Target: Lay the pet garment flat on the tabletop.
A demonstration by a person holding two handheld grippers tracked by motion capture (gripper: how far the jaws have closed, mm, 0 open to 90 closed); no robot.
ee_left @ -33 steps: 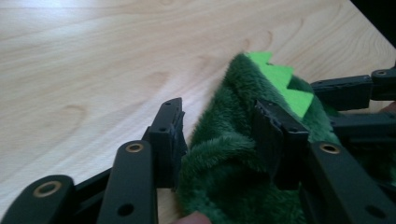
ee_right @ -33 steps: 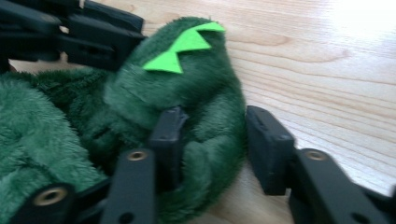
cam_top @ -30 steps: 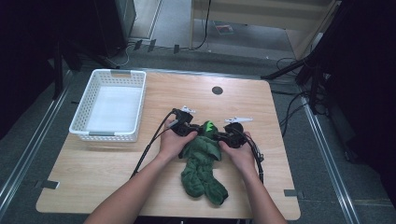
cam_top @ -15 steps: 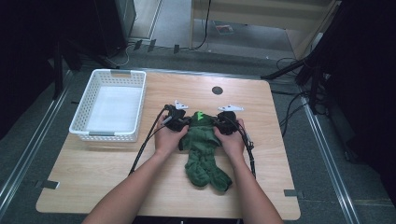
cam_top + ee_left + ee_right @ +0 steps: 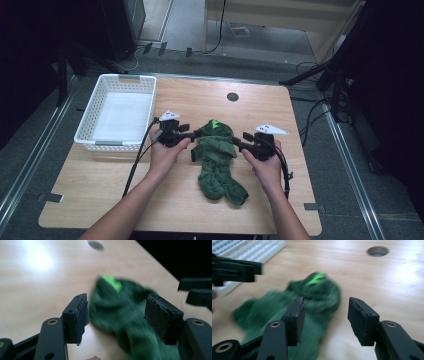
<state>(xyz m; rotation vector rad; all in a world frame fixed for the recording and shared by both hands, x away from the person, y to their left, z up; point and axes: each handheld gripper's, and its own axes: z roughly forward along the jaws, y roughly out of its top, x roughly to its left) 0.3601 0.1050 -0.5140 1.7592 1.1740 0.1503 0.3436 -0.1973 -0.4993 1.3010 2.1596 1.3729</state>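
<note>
The crumpled dark green cloth garment with a bright green tag (image 5: pixel 218 160) lay on the light wooden table (image 5: pixel 150 200), its long axis running from the tag end, which pointed away from the person, back toward the table's near edge. The left gripper (image 5: pixel 196 133) sat just beside the garment's upper left and the right gripper (image 5: pixel 239 144) just beside its upper right. Both had just been opening, jaws parted and pressing nothing, the cloth lying loose between the left jaws.

dark green cloth (image 5: pixel 218 160), seemingly lime tag (image 5: pixel 215 124).
</note>
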